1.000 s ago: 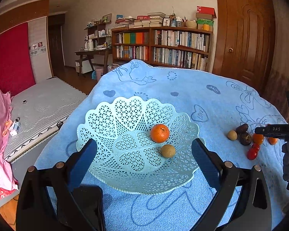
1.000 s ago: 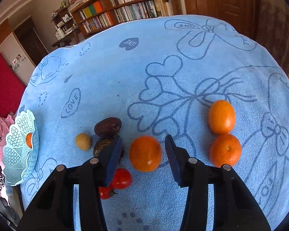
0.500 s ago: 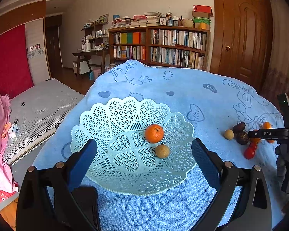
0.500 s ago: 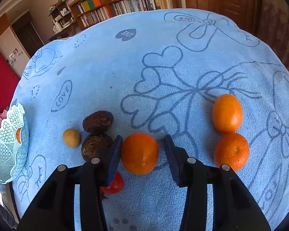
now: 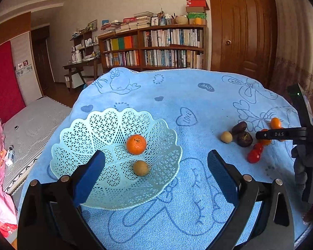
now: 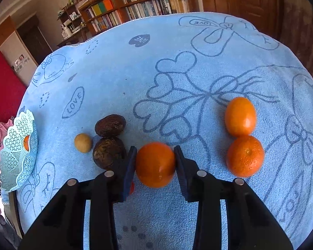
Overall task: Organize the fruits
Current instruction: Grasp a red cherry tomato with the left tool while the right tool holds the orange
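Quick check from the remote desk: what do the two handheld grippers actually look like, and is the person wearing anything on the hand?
Both are black plastic frames with silver round bolts at the joints. The left gripper has two flat fingers faced with textured blue pads; the right gripper matches it. From the left view the right unit's black bar carries white "DAS" lettering and a small green light. The hand holding it wears a grey glove.

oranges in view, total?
4. One in the basket at; one between the right gripper fingers at; two touching on the cloth at and. None seems hidden.
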Demonstrator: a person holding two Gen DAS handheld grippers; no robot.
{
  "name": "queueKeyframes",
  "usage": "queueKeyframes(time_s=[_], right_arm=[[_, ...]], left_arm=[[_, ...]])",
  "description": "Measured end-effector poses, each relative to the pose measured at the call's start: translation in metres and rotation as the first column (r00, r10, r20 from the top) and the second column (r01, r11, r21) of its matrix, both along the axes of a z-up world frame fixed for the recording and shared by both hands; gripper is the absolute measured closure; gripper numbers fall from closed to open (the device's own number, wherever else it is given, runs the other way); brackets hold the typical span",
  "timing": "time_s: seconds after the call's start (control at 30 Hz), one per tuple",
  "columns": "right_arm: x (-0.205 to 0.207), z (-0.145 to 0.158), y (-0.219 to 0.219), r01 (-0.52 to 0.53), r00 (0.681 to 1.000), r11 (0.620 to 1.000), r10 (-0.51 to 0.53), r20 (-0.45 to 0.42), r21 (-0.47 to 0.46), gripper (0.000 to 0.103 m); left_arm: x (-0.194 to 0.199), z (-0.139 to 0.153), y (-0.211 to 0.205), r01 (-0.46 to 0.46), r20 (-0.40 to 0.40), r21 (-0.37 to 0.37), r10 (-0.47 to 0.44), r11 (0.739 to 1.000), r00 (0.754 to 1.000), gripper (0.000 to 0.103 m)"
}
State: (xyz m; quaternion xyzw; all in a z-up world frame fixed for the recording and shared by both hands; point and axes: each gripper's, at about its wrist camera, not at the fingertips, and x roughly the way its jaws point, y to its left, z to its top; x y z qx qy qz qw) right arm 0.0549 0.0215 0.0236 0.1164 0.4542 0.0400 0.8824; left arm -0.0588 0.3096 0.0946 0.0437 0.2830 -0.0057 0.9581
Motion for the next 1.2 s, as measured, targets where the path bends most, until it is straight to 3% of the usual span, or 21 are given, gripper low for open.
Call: queueKeyframes(time_s=[0.37,0.77,1.2], right_arm=[[-0.028,0.018,-0.018,0.019,0.997,1.000,-0.020,0.080,0.017,0.066],[-0.035,0.013,-0.032,0.038,0.994,0.998,-0.043,0.096,0.053,0.066],[-0.034,0.010,-0.030,0.029,0.995,0.997,-0.035,0.090,0.067,0.066]], left_arm=[[0.012,-0.010,-0.068,0.159,-0.036,0.019,-0.159,0.987,0.987,0.003],[0.044,-0.039,-0.138,0.327,-0.149,0.023,-0.320,0.945,0.936,0.003],[0.073,-0.075,-0.168,0.421,-0.305,-0.121,-0.437,0.899,0.846,0.054]])
